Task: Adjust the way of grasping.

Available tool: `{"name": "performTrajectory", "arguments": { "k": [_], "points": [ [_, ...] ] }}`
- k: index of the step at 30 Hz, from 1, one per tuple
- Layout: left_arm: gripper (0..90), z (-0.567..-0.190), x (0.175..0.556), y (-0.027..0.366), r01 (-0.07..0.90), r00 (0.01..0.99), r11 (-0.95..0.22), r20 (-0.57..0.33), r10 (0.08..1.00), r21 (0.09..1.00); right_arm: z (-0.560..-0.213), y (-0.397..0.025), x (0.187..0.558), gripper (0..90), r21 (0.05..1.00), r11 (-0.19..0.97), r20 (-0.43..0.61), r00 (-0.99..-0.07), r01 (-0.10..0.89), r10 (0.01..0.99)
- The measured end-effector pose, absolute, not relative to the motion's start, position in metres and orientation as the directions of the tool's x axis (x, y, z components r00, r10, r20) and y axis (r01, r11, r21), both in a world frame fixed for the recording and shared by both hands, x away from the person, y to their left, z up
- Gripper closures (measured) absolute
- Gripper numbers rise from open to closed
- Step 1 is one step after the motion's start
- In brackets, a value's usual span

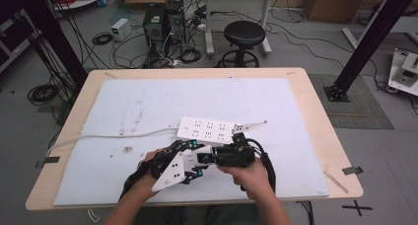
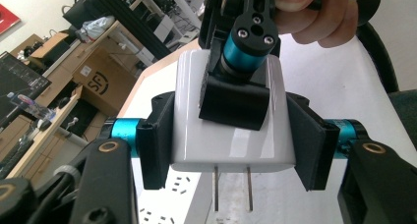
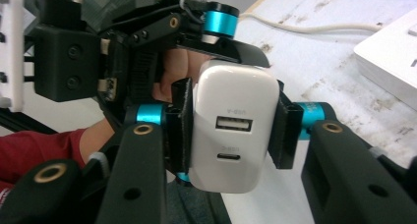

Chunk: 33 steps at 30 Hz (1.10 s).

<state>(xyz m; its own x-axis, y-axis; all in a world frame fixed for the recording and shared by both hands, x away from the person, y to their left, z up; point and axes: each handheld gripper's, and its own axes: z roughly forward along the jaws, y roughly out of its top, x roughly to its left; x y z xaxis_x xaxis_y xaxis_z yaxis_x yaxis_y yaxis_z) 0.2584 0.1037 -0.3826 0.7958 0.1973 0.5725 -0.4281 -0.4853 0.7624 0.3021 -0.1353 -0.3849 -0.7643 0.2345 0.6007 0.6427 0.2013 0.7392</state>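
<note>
- Both grippers hold the same white charger (image 2: 231,121) at once, above the near middle of the worktop (image 1: 305,87). If you pull the two hands apart before one lets go, the charger is likely to twist or slip out.
- Your left gripper (image 2: 231,150) is clamped on the charger's two flat sides; in its own view the metal prongs (image 2: 232,187) point down towards you and stand bare below the body.
- Your right gripper (image 3: 231,130) also seems closed on the charger, pads against its sides, with the USB ports (image 3: 234,124) facing its camera. One of its jaws lies across the charger's face in the left gripper view.
- Judging from the layout, the charger is meant for the power strip (image 1: 207,130), which lies just beyond the grippers on the white mat (image 1: 148,101). The prongs look tilted off its sockets, so forcing them down could bend them or shove the strip.
- The strip's cable (image 1: 113,136) trails off to the left edge; a snag there may drag the strip.
</note>
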Motion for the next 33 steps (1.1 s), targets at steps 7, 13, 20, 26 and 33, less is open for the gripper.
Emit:
{"name": "performTrajectory", "arguments": {
  "k": [7,13,20,26,33],
  "points": [
    [25.0,-0.381,0.26,0.109,-0.432,0.788,-0.475,0.577,0.215,0.767,-0.378,-0.142,0.302,63.4,0.756,0.183,0.581,-0.774,0.628,0.252],
    [21.9,-0.373,0.263,0.121,-0.372,0.82,-0.47,0.521,0.237,0.801,-0.369,-0.155,0.302,63.4,0.784,0.172,0.539,-0.791,0.597,0.29],
    [17.8,-0.358,0.276,0.153,-0.209,0.88,-0.504,0.386,0.276,0.838,-0.353,-0.176,0.301,63.4,0.817,0.18,0.461,-0.808,0.548,0.367],
    [17.8,-0.347,0.3,0.188,-0.009,0.934,-0.554,0.206,0.293,0.833,-0.336,-0.194,0.301,63.4,0.842,0.196,0.388,-0.816,0.503,0.428],
    [16.7,-0.342,0.321,0.217,0.096,0.931,-0.549,0.121,0.346,0.83,-0.323,-0.209,0.303,63.4,0.847,0.217,0.339,-0.807,0.486,0.483]
  ]
}}
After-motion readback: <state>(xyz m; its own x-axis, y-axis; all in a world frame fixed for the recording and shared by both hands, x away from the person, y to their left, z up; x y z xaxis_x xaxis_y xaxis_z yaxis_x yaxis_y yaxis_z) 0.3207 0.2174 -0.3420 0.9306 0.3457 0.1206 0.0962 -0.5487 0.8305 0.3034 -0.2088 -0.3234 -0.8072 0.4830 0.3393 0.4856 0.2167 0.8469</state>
